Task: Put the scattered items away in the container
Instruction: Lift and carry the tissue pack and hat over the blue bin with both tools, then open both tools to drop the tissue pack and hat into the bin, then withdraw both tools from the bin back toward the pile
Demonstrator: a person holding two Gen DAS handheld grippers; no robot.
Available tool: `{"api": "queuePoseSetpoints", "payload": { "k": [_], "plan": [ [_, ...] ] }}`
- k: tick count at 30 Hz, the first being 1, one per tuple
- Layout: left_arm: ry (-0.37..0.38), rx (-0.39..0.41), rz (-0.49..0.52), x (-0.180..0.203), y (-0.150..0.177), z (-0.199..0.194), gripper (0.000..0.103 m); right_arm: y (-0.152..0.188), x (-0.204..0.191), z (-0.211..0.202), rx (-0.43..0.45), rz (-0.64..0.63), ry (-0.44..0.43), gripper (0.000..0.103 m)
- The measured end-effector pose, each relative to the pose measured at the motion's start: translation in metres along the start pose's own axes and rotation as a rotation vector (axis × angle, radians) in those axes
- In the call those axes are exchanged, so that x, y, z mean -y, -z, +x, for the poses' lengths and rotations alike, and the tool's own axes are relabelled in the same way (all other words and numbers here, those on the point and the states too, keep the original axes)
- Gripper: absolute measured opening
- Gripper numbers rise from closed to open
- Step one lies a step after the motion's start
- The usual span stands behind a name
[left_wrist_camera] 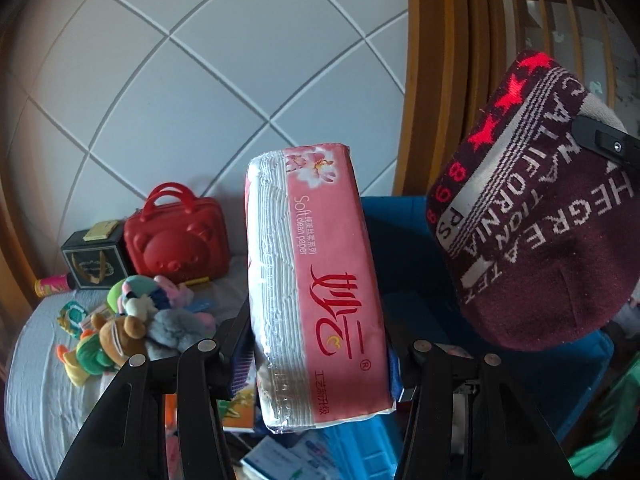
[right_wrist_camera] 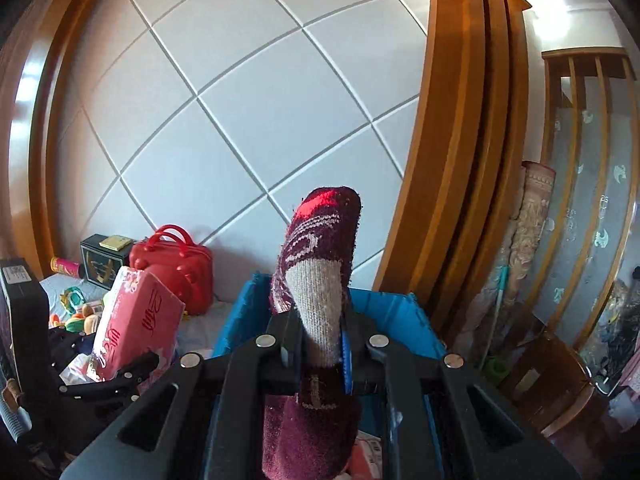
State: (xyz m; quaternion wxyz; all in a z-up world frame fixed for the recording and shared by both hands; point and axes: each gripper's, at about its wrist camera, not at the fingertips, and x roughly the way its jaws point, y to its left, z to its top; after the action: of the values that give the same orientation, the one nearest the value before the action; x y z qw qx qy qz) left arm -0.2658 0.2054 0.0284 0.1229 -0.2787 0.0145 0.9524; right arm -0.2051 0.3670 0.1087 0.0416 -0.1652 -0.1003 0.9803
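Note:
My left gripper (left_wrist_camera: 316,360) is shut on a pink pack of tissue paper (left_wrist_camera: 320,280) and holds it up lengthwise in the air. Behind the pack stands the blue plastic container (left_wrist_camera: 404,240). In the right wrist view my right gripper (right_wrist_camera: 316,344) is shut on a maroon knitted sock (right_wrist_camera: 320,248) with red stars and a grey heel; its toe end stands up and the rest droops below the fingers. The same sock (left_wrist_camera: 532,220) hangs at the right of the left wrist view. The blue container (right_wrist_camera: 384,308) lies just beyond the right gripper, with the tissue pack (right_wrist_camera: 136,320) to its left.
On the pale bed cover (left_wrist_camera: 44,360) lie several plush toys (left_wrist_camera: 132,320), a red bear-faced case (left_wrist_camera: 176,236), a dark box (left_wrist_camera: 94,256) and a pink tube (left_wrist_camera: 52,284). A padded white headboard in a wooden frame (right_wrist_camera: 452,160) rises behind. A wooden chair (right_wrist_camera: 548,380) and a rolled rug (right_wrist_camera: 528,216) stand at the right.

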Motion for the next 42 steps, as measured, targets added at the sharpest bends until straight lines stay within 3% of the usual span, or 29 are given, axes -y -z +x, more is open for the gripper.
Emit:
{"api": "queuePoseSetpoints", "payload": {
  "k": [6, 11, 14, 16, 18, 19, 20, 21, 26, 34, 42],
  "plan": [
    [0.018, -0.153, 0.053, 0.097, -0.001, 0.034, 0.051, 0.047, 0.074, 0.028, -0.113, 0.0, 0.005, 0.014],
    [-0.002, -0.254, 0.069, 0.125, 0.017, 0.061, 0.052, 0.074, 0.097, 0.038, -0.181, -0.029, -0.031, 0.014],
    [-0.015, -0.277, 0.072, 0.136, 0.029, 0.062, 0.053, 0.086, 0.1, 0.044, -0.219, -0.06, -0.043, 0.014],
    [-0.021, -0.273, 0.075, 0.139, 0.033, 0.06, 0.056, 0.092, 0.104, 0.049, -0.24, -0.058, -0.047, 0.014],
    [-0.03, -0.252, 0.083, 0.139, 0.034, 0.058, 0.072, 0.098, 0.108, 0.052, -0.255, -0.044, -0.049, 0.015],
    [-0.035, -0.239, 0.086, 0.14, 0.034, 0.055, 0.085, 0.101, 0.11, 0.054, -0.263, -0.037, -0.05, 0.018],
    [-0.042, -0.227, 0.085, 0.139, 0.034, 0.054, 0.086, 0.103, 0.112, 0.055, -0.267, -0.034, -0.049, 0.023],
    [-0.044, -0.225, 0.085, 0.14, 0.034, 0.052, 0.086, 0.104, 0.114, 0.055, -0.268, -0.033, -0.045, 0.026],
    [-0.056, -0.225, 0.077, 0.142, 0.039, 0.045, 0.086, 0.099, 0.121, 0.045, -0.228, -0.016, -0.027, 0.068],
    [-0.055, -0.222, 0.066, 0.147, 0.051, 0.023, 0.086, 0.101, 0.128, 0.023, -0.2, 0.008, -0.02, 0.098],
    [-0.072, -0.193, 0.051, 0.142, 0.066, -0.007, 0.086, 0.12, 0.136, -0.005, -0.199, 0.052, -0.034, 0.102]
  ]
}}
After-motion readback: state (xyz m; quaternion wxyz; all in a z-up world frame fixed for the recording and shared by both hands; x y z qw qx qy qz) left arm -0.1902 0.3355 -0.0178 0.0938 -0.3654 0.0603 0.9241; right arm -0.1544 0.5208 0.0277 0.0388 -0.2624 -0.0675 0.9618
